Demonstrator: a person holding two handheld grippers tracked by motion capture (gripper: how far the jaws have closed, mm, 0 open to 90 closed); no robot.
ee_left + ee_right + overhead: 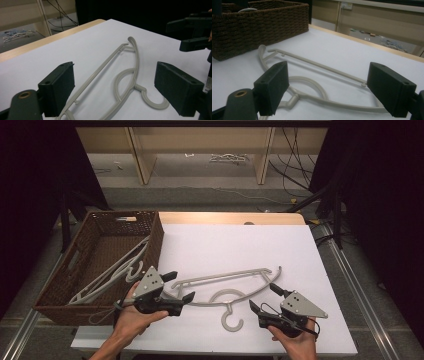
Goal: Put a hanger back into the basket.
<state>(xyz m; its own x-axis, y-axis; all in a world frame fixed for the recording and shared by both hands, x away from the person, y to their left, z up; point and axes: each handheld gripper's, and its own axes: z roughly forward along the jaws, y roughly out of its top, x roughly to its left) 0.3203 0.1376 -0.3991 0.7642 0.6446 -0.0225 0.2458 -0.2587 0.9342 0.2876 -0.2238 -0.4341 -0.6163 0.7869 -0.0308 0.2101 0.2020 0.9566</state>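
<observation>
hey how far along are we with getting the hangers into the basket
Done: several hangers already lie in the wicker basket. In hand: nothing; the left gripper and right gripper are open at either end of the last hanger. Left: gripping it and moving it in.

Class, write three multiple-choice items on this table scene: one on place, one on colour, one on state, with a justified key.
1. Where is the basket? A left of the table B right C centre
2. What colour is the hanger on the table? A red B grey C blue
3. How do the left hand-held gripper jaws stand? A shut B on the hanger C open

Key: A, it sits at the left edge in the high view; B, pale grey plastic; C, a wide gap shows between the jaws, as on the right hand-held gripper.
</observation>
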